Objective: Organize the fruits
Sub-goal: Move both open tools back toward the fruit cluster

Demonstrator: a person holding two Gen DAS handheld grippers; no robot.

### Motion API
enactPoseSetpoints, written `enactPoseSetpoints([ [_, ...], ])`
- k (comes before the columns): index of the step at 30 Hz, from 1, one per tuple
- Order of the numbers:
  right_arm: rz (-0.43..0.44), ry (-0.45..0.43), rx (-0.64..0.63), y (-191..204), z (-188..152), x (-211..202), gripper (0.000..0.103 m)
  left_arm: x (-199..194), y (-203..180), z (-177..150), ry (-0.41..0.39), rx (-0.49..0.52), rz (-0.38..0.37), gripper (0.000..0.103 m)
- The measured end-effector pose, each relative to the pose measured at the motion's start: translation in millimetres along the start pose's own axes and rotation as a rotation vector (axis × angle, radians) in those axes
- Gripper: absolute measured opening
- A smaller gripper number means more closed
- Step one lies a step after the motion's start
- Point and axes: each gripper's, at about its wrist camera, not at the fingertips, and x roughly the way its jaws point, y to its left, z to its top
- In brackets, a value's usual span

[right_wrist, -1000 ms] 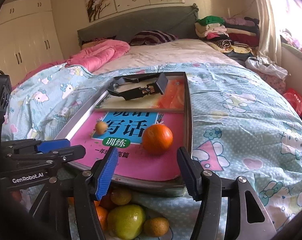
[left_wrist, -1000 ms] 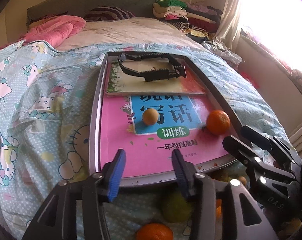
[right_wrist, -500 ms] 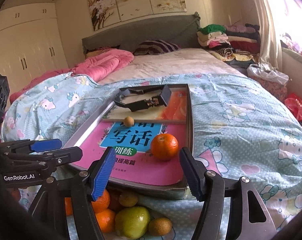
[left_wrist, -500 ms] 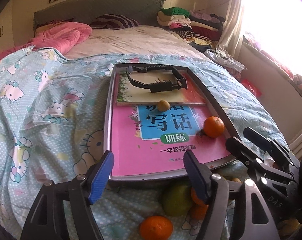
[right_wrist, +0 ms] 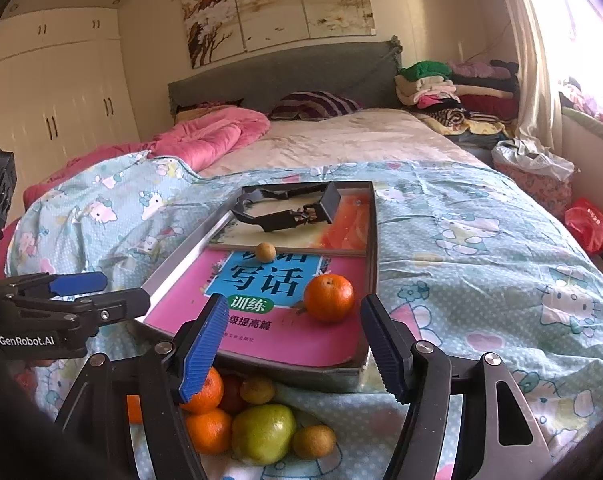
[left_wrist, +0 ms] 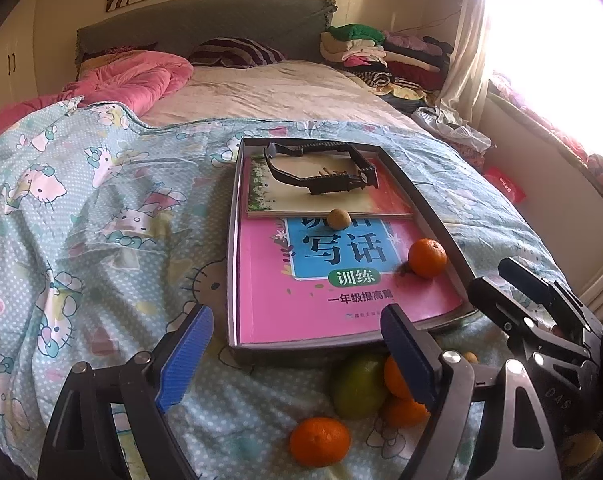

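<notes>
A metal tray (left_wrist: 232,264) (right_wrist: 371,240) lies on the bed with a pink book in it. On the book sit an orange (left_wrist: 427,257) (right_wrist: 328,298) and a small brown fruit (left_wrist: 338,218) (right_wrist: 265,252). In front of the tray lies a pile: a green pear (left_wrist: 357,384) (right_wrist: 263,432), several oranges (left_wrist: 319,442) (right_wrist: 209,430) and a small brown fruit (right_wrist: 314,441). My left gripper (left_wrist: 297,356) is open and empty, near the tray's front edge. My right gripper (right_wrist: 295,344) is open and empty, above the pile.
A black plastic frame (left_wrist: 321,172) (right_wrist: 285,210) lies on a second book at the tray's far end. The Hello Kitty quilt (left_wrist: 81,220) covers the bed. A pink blanket (left_wrist: 129,80), folded clothes (left_wrist: 381,52) and a window at the right.
Both grippers have pulled back and up from the tray. The small brown fruit has rolled away to the edge of the far book. The orange stays in place.
</notes>
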Motion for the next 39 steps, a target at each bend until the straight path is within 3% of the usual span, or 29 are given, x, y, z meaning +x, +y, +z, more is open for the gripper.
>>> enactPoseSetpoints([
  [19,-0.005,0.049,0.011,-1,-20,-25,0.07,-22,1,-23,0.019,0.029,-0.04,0.085],
  [31,0.002,0.112,-0.012,9,-40,-26,0.07,-18,-4,-48,0.076,0.061,-0.061,0.085],
  [39,-0.014,0.154,-0.014,10,-52,-26,0.07,-15,0,-60,0.102,0.068,-0.066,0.08],
])
